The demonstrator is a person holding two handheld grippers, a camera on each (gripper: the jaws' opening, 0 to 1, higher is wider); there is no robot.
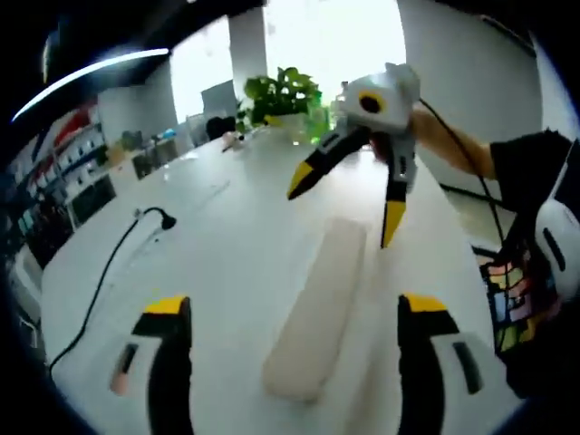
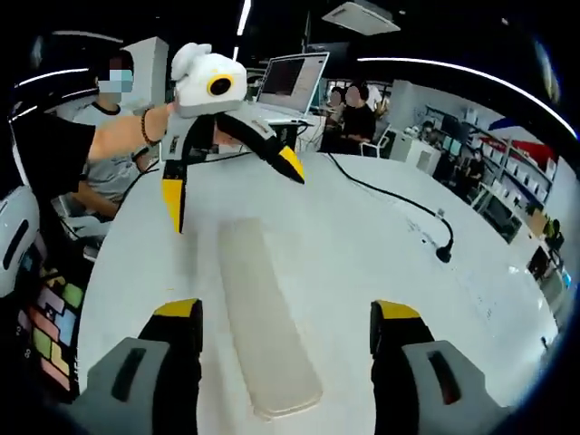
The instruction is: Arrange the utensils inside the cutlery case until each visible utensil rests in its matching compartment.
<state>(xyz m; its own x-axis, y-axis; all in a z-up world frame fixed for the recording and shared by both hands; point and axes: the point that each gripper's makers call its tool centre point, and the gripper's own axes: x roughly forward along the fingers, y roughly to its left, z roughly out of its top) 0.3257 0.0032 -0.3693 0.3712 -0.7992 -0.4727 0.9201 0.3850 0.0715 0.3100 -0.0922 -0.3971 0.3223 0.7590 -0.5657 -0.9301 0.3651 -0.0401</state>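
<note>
Left gripper view: cutlery case [image 1: 319, 313] lies centre frame on table [image 1: 227, 245], running lower-centre to mid. Cable [image 1: 109, 263] at left. Plant [image 1: 283, 95] top centre, behind. Right gripper [image 1: 349, 204] above case's far end, upper right of centre.

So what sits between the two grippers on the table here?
The closed cutlery case lies lengthwise on the white table between the open left gripper and open right gripper; the right gripper view shows the same, case between them.
</note>
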